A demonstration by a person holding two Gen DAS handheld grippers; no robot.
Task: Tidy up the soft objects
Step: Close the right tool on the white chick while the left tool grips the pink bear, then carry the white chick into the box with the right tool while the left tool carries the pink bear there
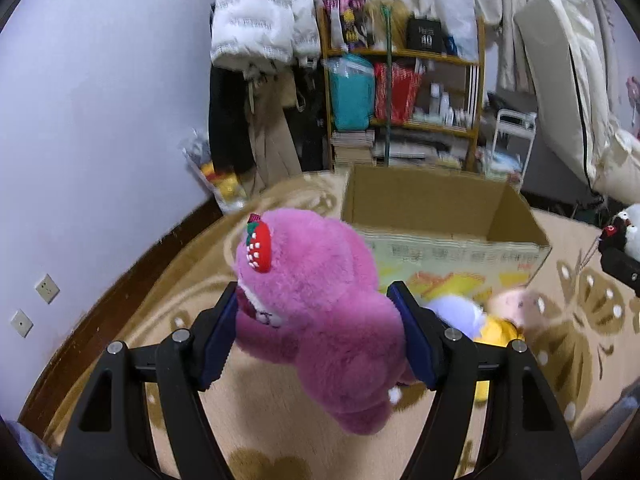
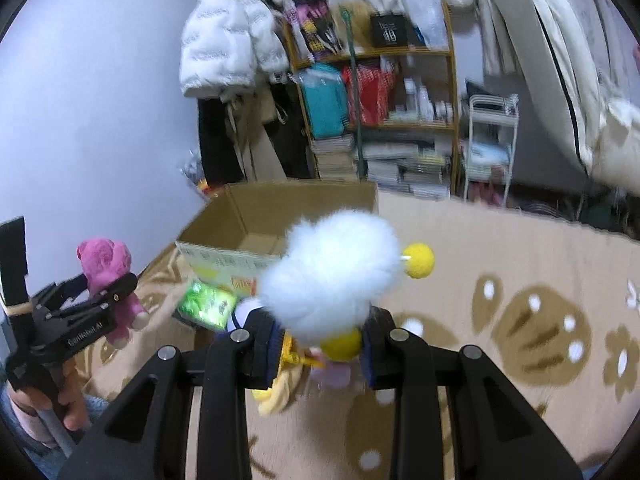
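Observation:
My left gripper (image 1: 316, 328) is shut on a pink plush bear (image 1: 316, 312) with a strawberry on its head, held above the rug in front of an open cardboard box (image 1: 440, 216). The bear (image 2: 106, 272) and left gripper (image 2: 104, 292) also show in the right wrist view. My right gripper (image 2: 320, 344) is shut on a white fluffy plush (image 2: 332, 276) with yellow feet, held above the rug to the right of the box (image 2: 256, 216). A doll in yellow and lilac (image 1: 496, 316) lies on the rug by the box.
A beige patterned rug (image 2: 520, 320) covers the floor. A wooden shelf (image 1: 404, 92) full of books and bags stands behind the box, coats hang to its left. A green packet (image 2: 206, 304) lies by the box. A mattress (image 1: 560, 92) leans at right.

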